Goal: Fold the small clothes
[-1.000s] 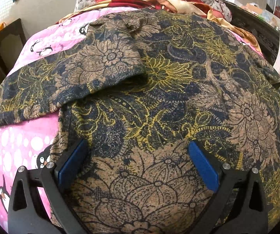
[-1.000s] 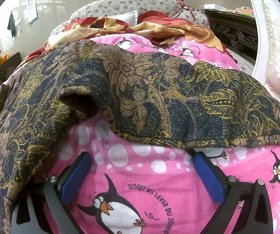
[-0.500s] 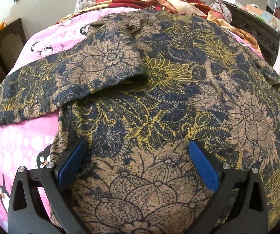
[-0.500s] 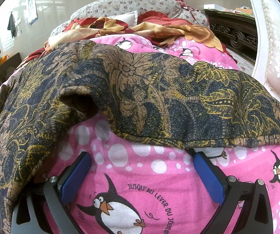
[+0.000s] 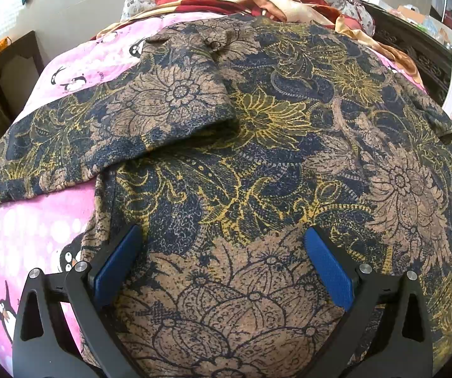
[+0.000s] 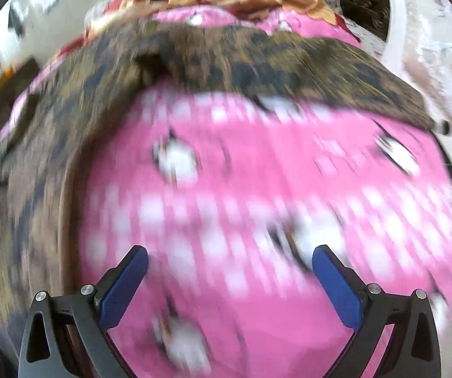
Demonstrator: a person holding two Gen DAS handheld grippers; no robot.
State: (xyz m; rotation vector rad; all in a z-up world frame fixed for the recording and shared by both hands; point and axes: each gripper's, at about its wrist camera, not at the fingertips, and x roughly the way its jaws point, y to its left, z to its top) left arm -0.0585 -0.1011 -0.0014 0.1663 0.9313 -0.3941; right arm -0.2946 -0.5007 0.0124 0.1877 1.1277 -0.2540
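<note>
The floral shirt (image 5: 257,157) lies spread on the pink penguin blanket (image 5: 21,230) covering the bed, one sleeve (image 5: 150,116) folded across its body; the left claw (image 5: 223,261) hangs spread above the hem, pinching nothing; the right claw (image 6: 230,283), also spread, hovers over bare blanket, the shirt (image 6: 257,60) seemingly beyond it, though blurred.
</note>
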